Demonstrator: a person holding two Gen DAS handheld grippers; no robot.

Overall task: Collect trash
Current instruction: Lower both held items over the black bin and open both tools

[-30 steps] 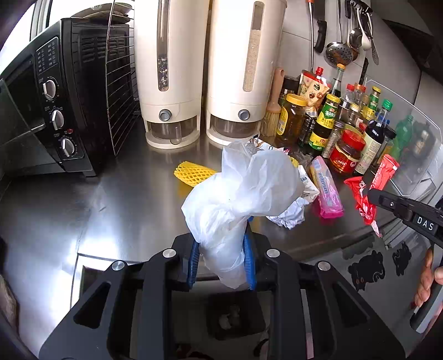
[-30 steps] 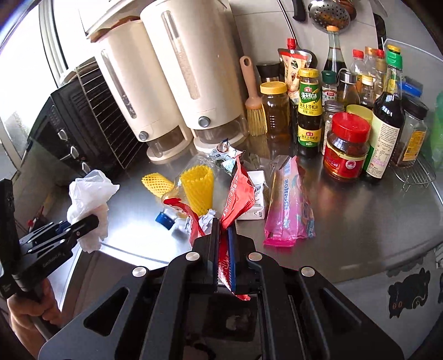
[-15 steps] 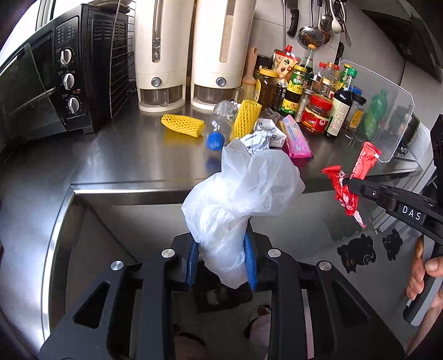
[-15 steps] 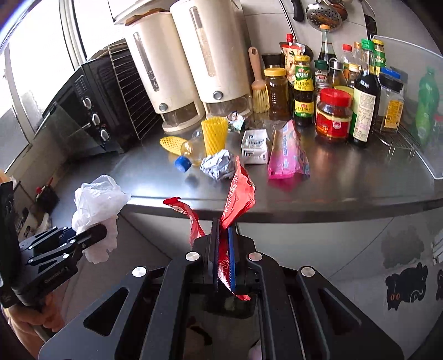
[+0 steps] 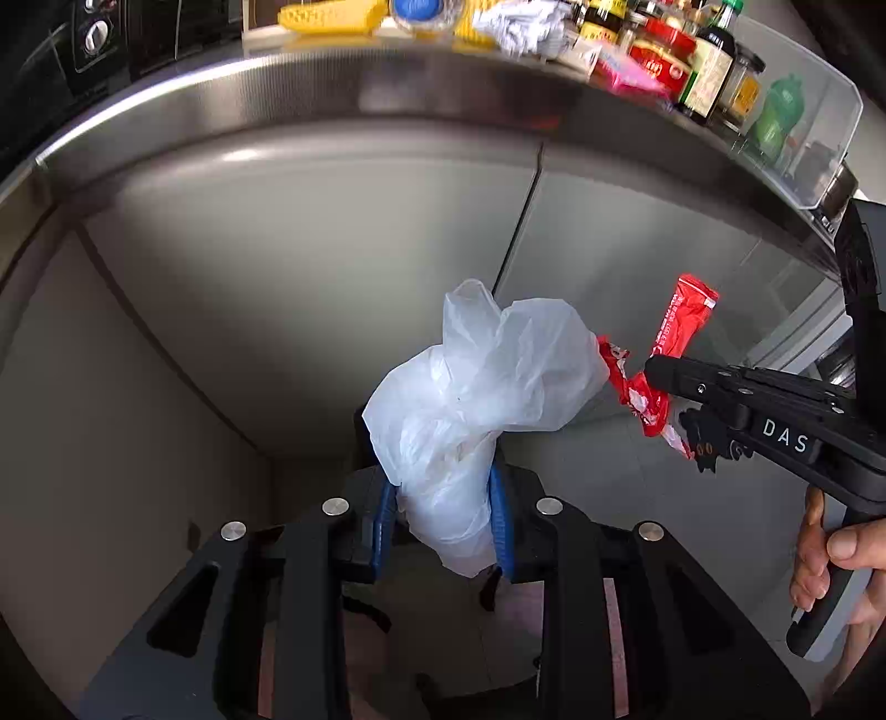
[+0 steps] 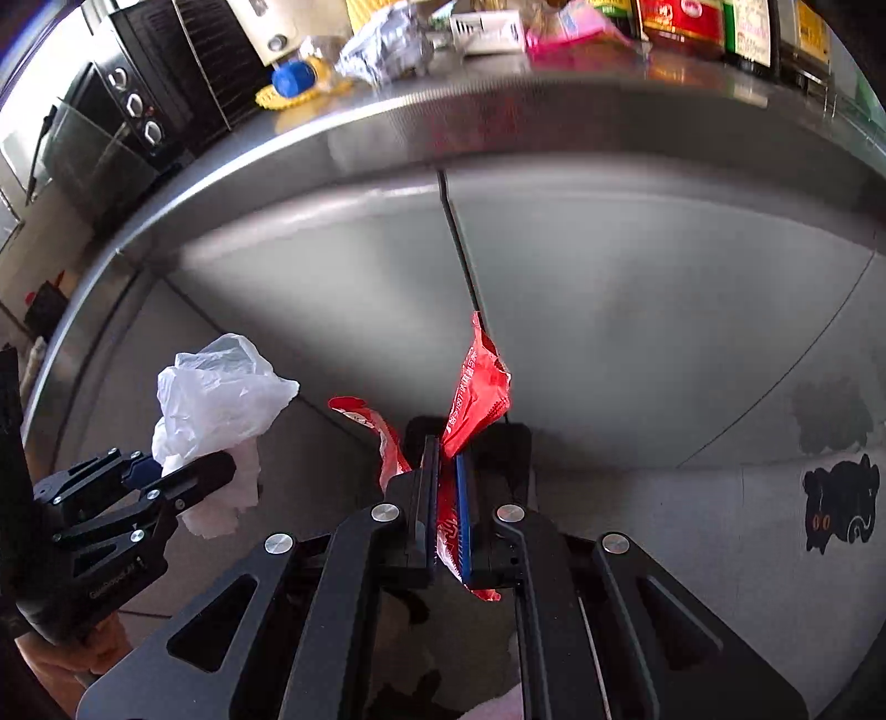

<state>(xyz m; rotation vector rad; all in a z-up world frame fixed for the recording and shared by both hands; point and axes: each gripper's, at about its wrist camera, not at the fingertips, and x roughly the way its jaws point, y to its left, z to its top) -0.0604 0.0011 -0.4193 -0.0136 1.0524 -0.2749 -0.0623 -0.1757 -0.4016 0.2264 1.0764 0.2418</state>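
**Both tongs drop below the bench edge, trash in grip**

The left tongs (image 5: 443, 526) stay pinched on a crumpled white plastic bag (image 5: 476, 399), its blue pads pressed against the bag's lower twist while the upper part billows above the fingers. The right tongs (image 6: 447, 498) are pressed together on a red foil snack wrapper (image 6: 476, 387), which sticks up between the narrow blue-lined fingers and trails out below them. In the left wrist view the wrapper (image 5: 664, 360) sits just beside the bag, close to touching it.

Half a second ago both cameras looked across the top of the stainless steel bench (image 5: 387, 88); now they have sunk below its rim and face the grey cabinet doors (image 6: 609, 310) beneath. The rest of the litter remains on top: a yellow foam fruit net (image 5: 326, 16), a clear bottle with a blue cap (image 6: 293, 77), a ball of crumpled foil (image 6: 382, 50) and a pink packet (image 6: 576, 27), seen only at the upper edge, beside the sauce jars and bottles (image 5: 692, 61) and the black toaster oven (image 6: 111, 127). A hand (image 5: 830, 559) grips the right handle.
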